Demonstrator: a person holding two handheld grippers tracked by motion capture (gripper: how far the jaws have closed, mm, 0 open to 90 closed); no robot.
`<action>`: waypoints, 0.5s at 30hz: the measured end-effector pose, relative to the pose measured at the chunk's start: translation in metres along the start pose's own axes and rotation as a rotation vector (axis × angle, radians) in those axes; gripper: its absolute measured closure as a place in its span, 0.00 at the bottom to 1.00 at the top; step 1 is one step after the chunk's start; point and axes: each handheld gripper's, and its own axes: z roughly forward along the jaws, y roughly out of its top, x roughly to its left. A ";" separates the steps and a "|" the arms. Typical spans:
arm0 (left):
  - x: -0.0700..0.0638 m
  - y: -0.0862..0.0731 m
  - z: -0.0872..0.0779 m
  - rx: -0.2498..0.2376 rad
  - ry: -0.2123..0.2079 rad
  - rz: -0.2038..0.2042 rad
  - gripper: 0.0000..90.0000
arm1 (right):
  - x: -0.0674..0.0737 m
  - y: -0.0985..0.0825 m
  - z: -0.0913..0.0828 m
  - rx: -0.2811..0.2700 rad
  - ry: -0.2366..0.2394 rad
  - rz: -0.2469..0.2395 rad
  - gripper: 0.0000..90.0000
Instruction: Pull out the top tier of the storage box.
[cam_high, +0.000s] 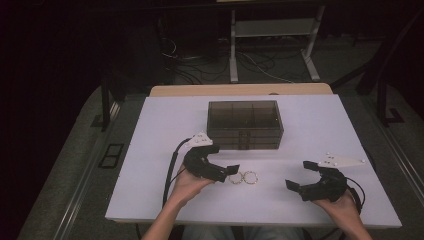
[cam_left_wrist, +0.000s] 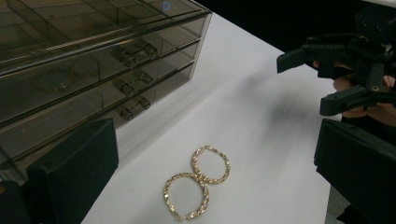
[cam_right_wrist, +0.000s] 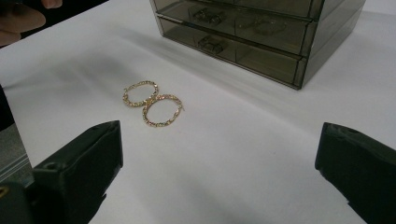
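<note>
- The left gripper (cam_high: 226, 172) sat at the left of the white table (cam_high: 160, 120), held in the person's left hand (cam_high: 186, 185); its jaws stood apart with nothing between them, tips pointing rightward toward the jewellery.
- Just right of those tips lay two gold twisted hoop earrings (cam_high: 242, 177), flat on the table and touching each other side by side; in the left gripper view the earrings (cam_left_wrist: 197, 183) rested between and a little ahead of the open jaws, so the left gripper was plainly the nearer one.
- The pair's long axis ran roughly left to right across the table, in line with the left gripper's reach; a jaw closing across it would likely catch the nearer hoop first.
- Behind the earrings stood a smoky transparent drawer box (cam_high: 245, 125), its three drawers shut, small handles facing the person; it stood apart from the hoops, leaving bare table between.
- Farther right, the right gripper (cam_high: 300, 176) hovered near the front edge, jaws wide apart and empty, well apart from the earrings; open table lay all around it.
- The near table edge ran close below both hands; room to move looked freest toward the right.
</note>
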 end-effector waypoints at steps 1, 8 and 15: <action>0.000 0.000 0.001 -0.003 -0.007 -0.005 0.00 | 0.000 0.000 0.000 0.001 0.001 0.001 0.00; -0.002 0.000 0.009 -0.028 -0.027 -0.031 0.00 | 0.001 0.000 0.000 0.001 0.005 -0.001 0.00; -0.001 0.002 0.018 -0.077 -0.070 -0.105 0.00 | 0.001 0.000 0.001 0.001 0.007 -0.006 0.00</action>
